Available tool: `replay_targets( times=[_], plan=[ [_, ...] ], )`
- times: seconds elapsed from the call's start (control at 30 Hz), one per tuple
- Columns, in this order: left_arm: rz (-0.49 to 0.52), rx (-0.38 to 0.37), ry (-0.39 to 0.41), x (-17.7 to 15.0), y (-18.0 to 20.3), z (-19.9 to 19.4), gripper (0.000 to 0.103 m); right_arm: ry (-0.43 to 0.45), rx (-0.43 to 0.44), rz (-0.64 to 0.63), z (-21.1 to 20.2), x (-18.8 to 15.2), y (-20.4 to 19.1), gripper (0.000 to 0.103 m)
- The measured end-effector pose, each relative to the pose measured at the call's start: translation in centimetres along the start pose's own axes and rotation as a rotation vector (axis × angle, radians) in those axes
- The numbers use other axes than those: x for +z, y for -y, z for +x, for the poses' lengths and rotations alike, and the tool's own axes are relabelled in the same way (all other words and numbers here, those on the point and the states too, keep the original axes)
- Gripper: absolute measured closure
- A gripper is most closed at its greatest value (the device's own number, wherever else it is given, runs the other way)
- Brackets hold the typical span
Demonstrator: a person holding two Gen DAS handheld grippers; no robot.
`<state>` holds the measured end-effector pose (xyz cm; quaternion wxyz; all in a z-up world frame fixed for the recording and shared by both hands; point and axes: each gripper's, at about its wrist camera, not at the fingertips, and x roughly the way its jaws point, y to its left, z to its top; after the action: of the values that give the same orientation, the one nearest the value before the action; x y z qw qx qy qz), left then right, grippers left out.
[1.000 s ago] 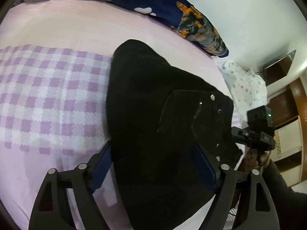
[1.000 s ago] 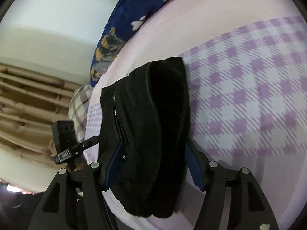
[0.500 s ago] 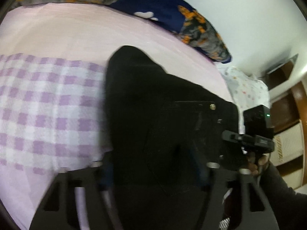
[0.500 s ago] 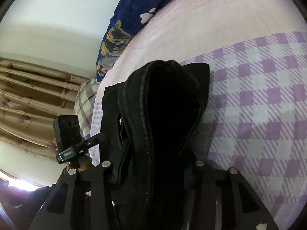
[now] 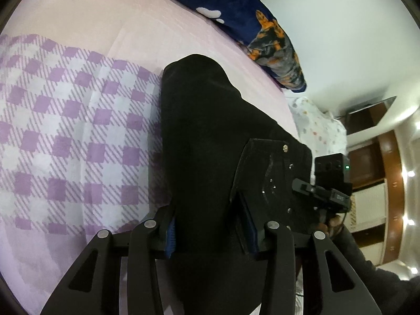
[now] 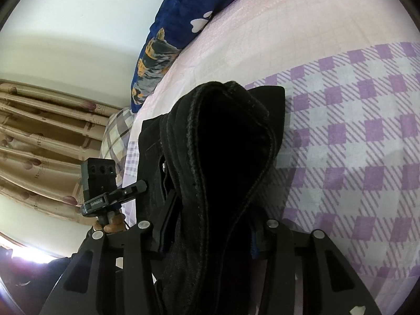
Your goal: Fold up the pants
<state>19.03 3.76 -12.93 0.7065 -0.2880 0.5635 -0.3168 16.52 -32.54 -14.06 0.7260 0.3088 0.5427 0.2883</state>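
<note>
The black pants (image 5: 210, 136) lie folded in a thick bundle on the bed and also fill the middle of the right wrist view (image 6: 225, 144). My left gripper (image 5: 210, 225) is shut on one side of the bundle, its blue-padded fingers (image 5: 170, 231) pressed into the cloth. My right gripper (image 6: 207, 233) is shut on the other side, clamping the stacked folded edges. Each gripper shows in the other's view, the right one (image 5: 330, 183) at the pants' far edge and the left one (image 6: 105, 191) likewise.
The bed has a pink sheet (image 5: 131, 26) with a purple-checked band (image 5: 65, 136). A dark blue patterned blanket (image 5: 249, 18) lies along the wall. A white dotted pillow (image 5: 317, 128) and wooden furniture (image 5: 388, 183) stand to the right; brown curtains (image 6: 39, 144) hang behind.
Both grippers went from wide open around the bundle to closed on it, and the bundle now rises a little between the fingers.
</note>
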Motion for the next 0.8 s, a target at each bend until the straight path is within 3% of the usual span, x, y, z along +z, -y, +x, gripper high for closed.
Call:
replay_targets(
  times=[0.13, 0.33, 0.4, 0.63, 0.8],
  plan=[
    [-0.012, -0.050, -0.006, 0.6, -0.4, 0.6, 0.060, -0.004, 0.002, 0.008, 0.0, -0.1, 0.1, 0.062],
    [-0.009, -0.046, 0.009, 0.7, 0.0, 1.1, 0.061, -0.004, 0.005, 0.034, 0.0, 0.3, 0.3, 0.061],
    [0.002, -0.007, 0.022, 0.5, 0.4, 1.2, 0.062, 0.016, -0.006, 0.036, 0.0, 0.2, 0.1, 0.061],
    [0.127, 0.231, 0.064, -0.6, 3.5, 1.9, 0.067, 0.105, -0.127, 0.030, -0.1, -1.0, -1.6, 0.066],
    [0.181, 0.295, 0.090, -1.0, 4.8, 1.8, 0.074, 0.142, -0.179, 0.043, -0.3, -1.3, -3.1, 0.070]
  ],
)
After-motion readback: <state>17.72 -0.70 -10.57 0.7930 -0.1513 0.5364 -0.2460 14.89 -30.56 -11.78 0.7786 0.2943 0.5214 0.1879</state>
